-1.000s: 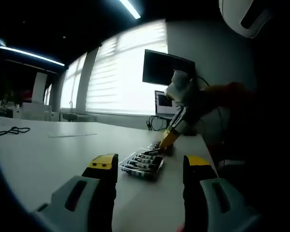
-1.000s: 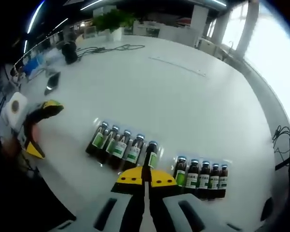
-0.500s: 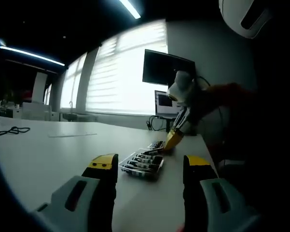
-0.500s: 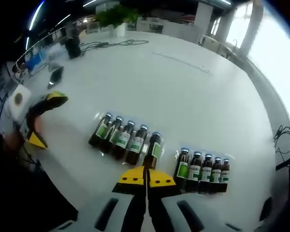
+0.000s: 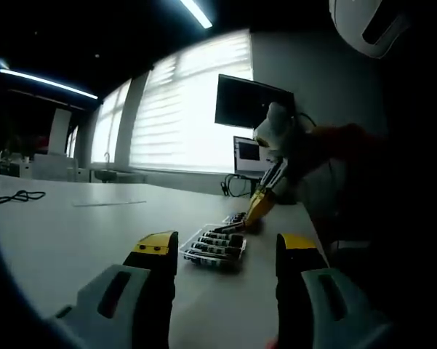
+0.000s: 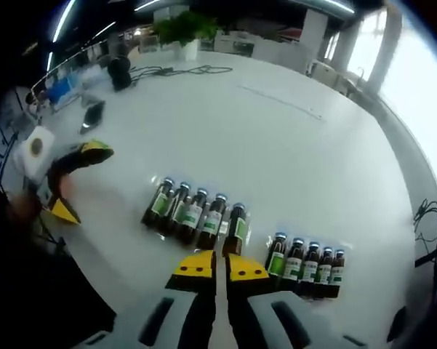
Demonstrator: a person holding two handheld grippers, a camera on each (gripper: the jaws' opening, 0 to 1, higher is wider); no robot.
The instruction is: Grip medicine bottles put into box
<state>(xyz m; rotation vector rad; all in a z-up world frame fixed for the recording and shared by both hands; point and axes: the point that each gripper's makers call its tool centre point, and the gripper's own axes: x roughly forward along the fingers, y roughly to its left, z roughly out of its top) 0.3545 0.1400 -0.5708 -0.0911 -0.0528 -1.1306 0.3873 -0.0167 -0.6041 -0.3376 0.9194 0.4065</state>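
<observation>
Small brown medicine bottles with green-and-white labels lie in two rows on the white table (image 6: pixel 298 153). One row of several bottles (image 6: pixel 196 218) lies in a clear box, and a second row (image 6: pixel 305 265) lies to its right. My right gripper (image 6: pixel 219 267) hangs just short of the nearest bottle (image 6: pixel 236 229), its yellow-tipped jaws shut but for a thin slit and holding nothing. In the left gripper view the clear box (image 5: pixel 214 246) sits low on the table ahead of my left gripper (image 5: pixel 225 251), which is open and empty. The right gripper (image 5: pixel 258 207) hovers over the far bottles. The left gripper (image 6: pixel 73 171) shows at the table's left edge.
A black cable (image 6: pixel 178 71), a potted plant (image 6: pixel 185 33) and dark objects (image 6: pixel 94 113) lie at the table's far side. In the left gripper view a monitor (image 5: pixel 251 102), a bright blinded window (image 5: pixel 185 109) and a person's orange sleeve (image 5: pixel 342 142) stand behind the bottles.
My right gripper has drawn back from the row of bottles, so its tips no longer overlap the nearest one, and a thin slit now shows between its jaws. The left gripper has stayed still.
</observation>
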